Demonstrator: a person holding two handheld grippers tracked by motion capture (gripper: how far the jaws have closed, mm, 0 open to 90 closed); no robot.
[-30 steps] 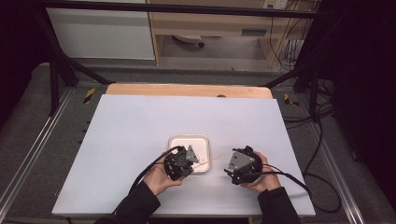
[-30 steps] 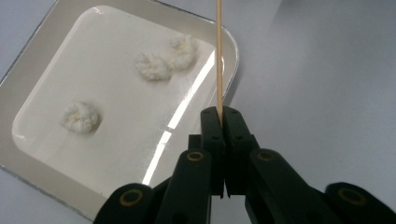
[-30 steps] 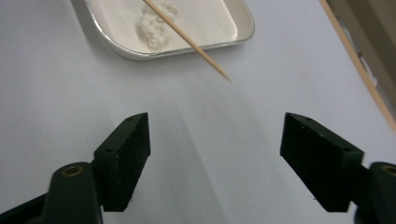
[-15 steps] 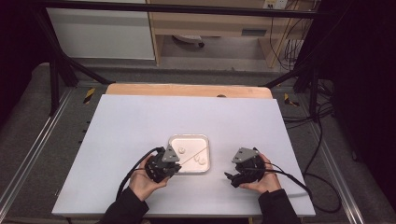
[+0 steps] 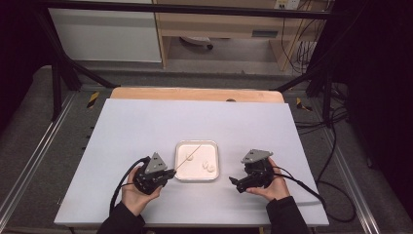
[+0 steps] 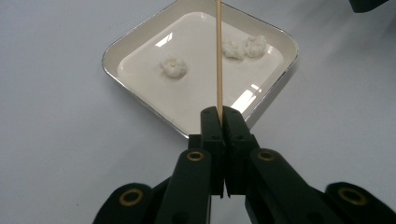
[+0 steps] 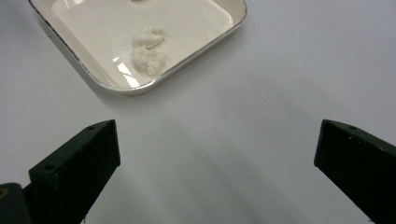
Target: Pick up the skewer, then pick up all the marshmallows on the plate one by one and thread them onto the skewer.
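With the left gripper (image 6: pixel 219 121) clamped on the skewer (image 6: pixel 218 56) over the tray (image 5: pixel 178 147) mid-table, aim its tip squarely at one white lump (image 6: pixel 173 66), while the right gripper (image 7: pixel 217 154), jaws wide apart, stands clear

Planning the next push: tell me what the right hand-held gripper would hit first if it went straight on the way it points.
Likely the tray: the open right hand-held gripper has bare table just ahead, then the tray's near rim. Height above the table is unclear, so it might pass over.
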